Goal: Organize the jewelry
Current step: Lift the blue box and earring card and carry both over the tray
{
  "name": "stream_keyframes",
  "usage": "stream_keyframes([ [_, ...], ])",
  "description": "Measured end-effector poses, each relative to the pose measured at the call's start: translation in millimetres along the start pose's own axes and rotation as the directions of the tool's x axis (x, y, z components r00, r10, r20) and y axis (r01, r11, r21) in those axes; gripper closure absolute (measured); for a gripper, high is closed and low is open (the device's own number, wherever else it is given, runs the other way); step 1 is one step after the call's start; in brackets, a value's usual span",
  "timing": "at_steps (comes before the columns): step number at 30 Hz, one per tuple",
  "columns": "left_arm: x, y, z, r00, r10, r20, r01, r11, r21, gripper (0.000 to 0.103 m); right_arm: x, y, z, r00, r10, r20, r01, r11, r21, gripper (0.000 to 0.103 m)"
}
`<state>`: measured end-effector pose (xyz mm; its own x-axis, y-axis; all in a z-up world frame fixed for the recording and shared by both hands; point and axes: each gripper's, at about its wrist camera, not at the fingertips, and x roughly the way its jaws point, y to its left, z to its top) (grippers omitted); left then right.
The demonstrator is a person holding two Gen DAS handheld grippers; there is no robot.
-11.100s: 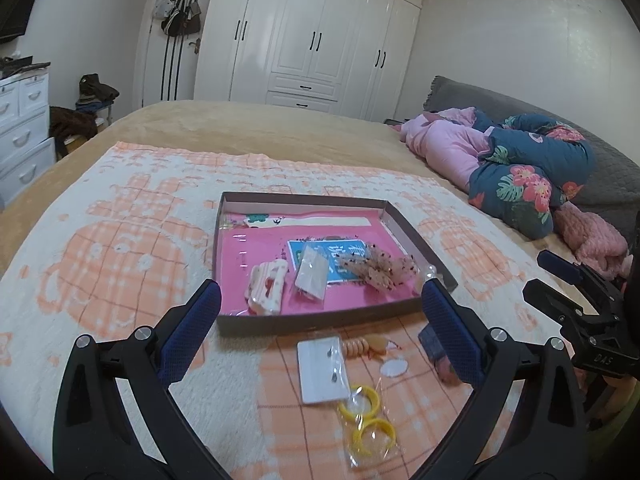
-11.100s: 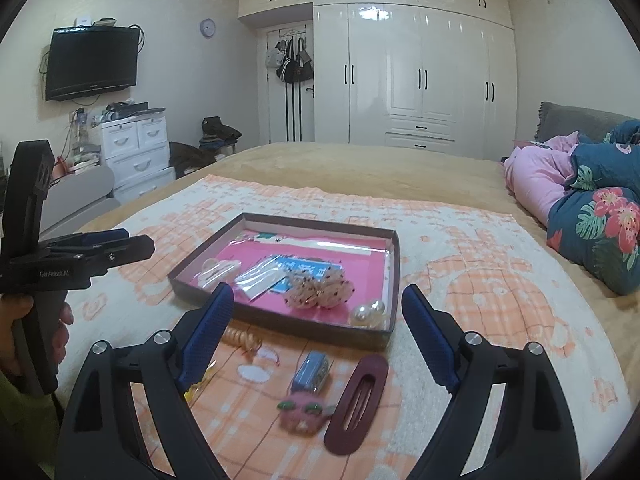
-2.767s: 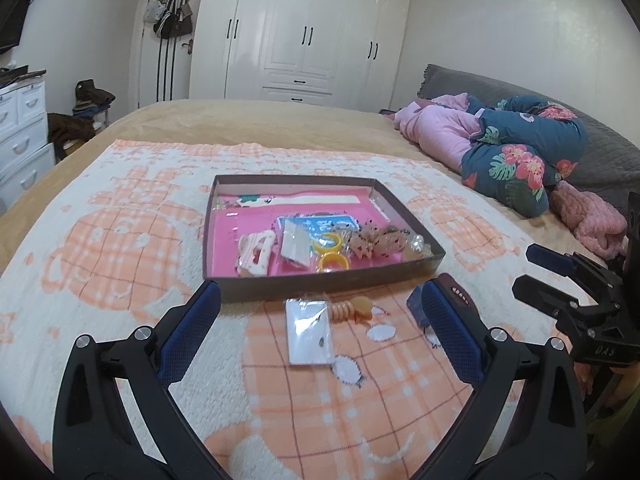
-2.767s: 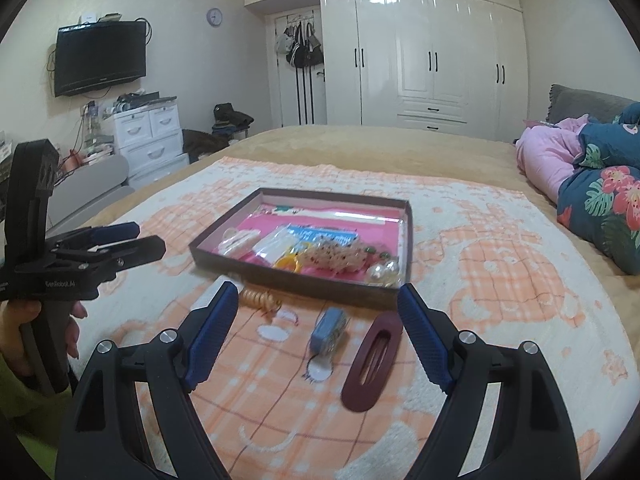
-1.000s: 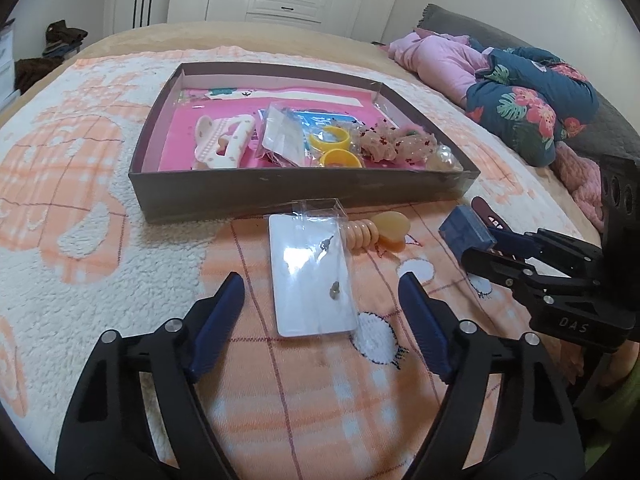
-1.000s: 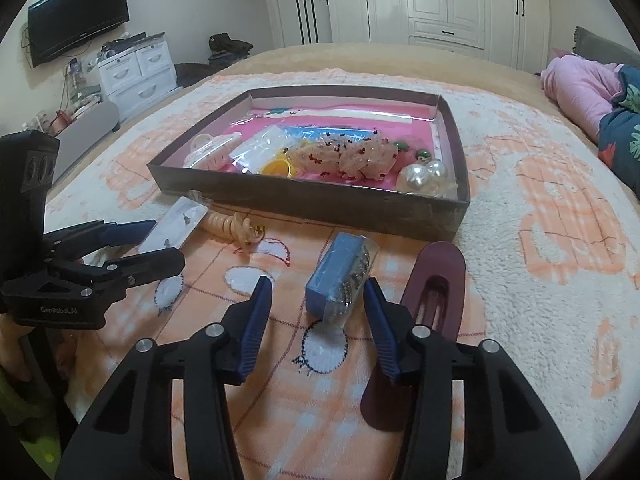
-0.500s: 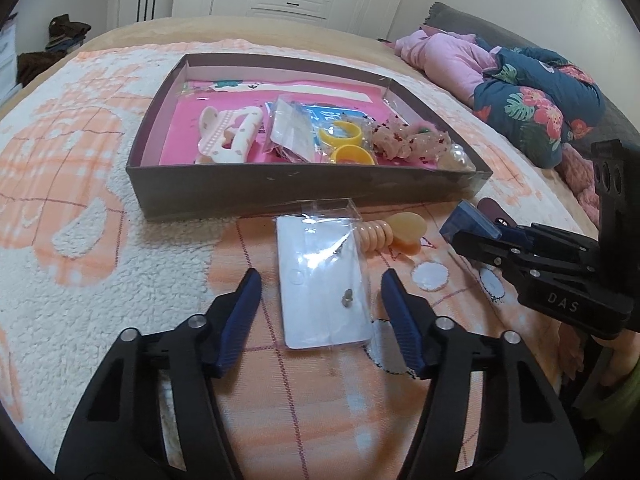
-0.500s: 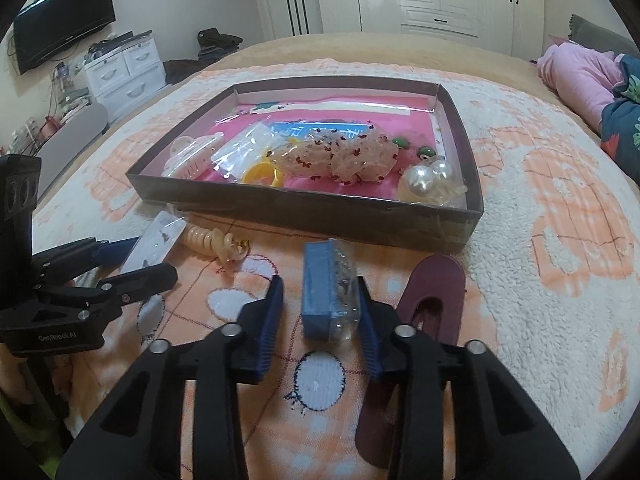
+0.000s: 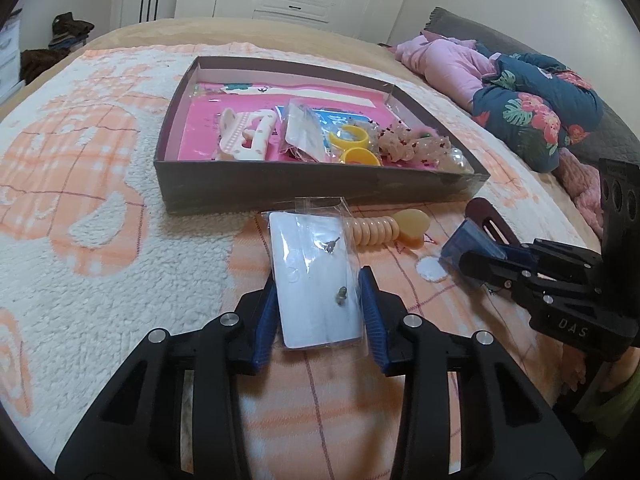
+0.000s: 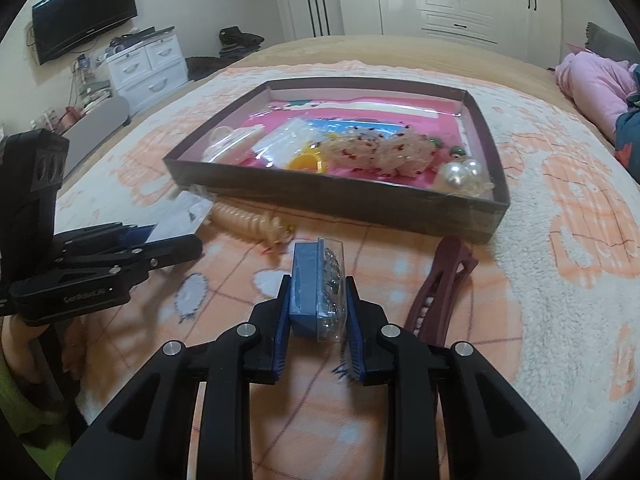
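Both claws have narrowed since half a second ago. Left claw now grips the flat white earring card in its clear sleeve by its long edges, long axis pointing far toward the shallow brown box with pink lining. Right claw is clenched on the small blue-backed clear packet, just beside the maroon oval hair clip. Inside the box lie yellow rings, a white hair claw clip and pearl beads. Open blanket lies left.
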<state>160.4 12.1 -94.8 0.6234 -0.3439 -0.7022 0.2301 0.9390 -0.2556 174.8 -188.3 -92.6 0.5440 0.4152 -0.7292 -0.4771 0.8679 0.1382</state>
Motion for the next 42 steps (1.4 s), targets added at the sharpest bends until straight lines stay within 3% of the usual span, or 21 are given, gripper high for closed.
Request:
stream_keyframes([
  [12, -28, 3, -5, 1.0, -0.008, 0.022, 0.008, 1.0, -0.01, 0.073, -19, 25, -1, 0.998, 0.055, 0.029, -0.054, 0.997, -0.048, 0.079],
  [22, -47, 9, 10, 0.996, -0.003, 0.084, 0.006, 0.999, -0.033, 0.073, -27, 37, 14, 0.994, 0.084, 0.068, -0.078, 0.993, -0.087, 0.079],
  [42, -23, 6, 59, 0.993, -0.015, 0.12, 0.016, 1.0, -0.011, 0.073, -12, 6, 57, 0.992, 0.049, 0.118, -0.043, 0.998, -0.049, 0.079],
])
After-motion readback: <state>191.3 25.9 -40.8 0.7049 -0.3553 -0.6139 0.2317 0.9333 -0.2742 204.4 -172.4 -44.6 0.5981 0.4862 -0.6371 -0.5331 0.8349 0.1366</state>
